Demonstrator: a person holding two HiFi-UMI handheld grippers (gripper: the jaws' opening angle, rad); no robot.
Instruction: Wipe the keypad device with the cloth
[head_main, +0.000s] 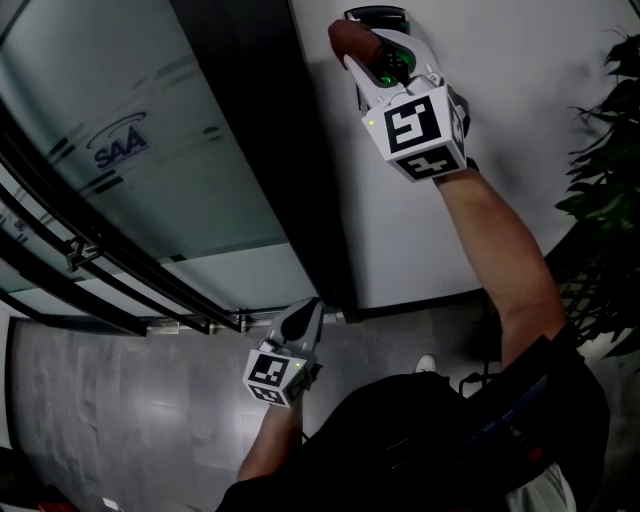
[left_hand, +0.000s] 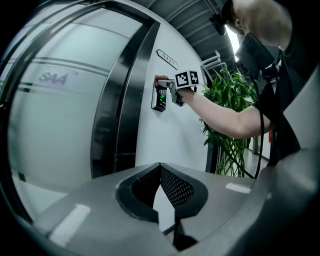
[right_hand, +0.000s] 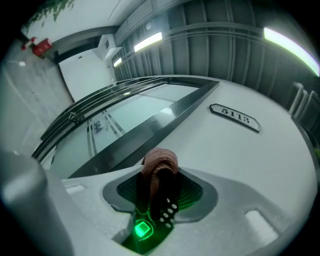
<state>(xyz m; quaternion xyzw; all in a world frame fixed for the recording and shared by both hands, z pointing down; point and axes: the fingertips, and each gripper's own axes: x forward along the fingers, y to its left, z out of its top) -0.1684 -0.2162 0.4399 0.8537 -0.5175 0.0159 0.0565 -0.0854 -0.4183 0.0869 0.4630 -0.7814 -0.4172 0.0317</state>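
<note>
This is looking like an office corridor. A frosted glass door (head_main: 150, 150) is carrying a company logo (head_main: 120, 148). A room-number plate (right_hand: 235, 118) and an access keypad (left_hand: 159, 98) are sitting on the white wall (head_main: 520, 60). A plant (left_hand: 231, 102) is standing nearby, and strip lights (right_hand: 147, 40) are glowing above the grey tiled floor (head_main: 140, 420).

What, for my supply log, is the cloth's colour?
Reddish-brown; the cloth shows best in the right gripper view.
</note>
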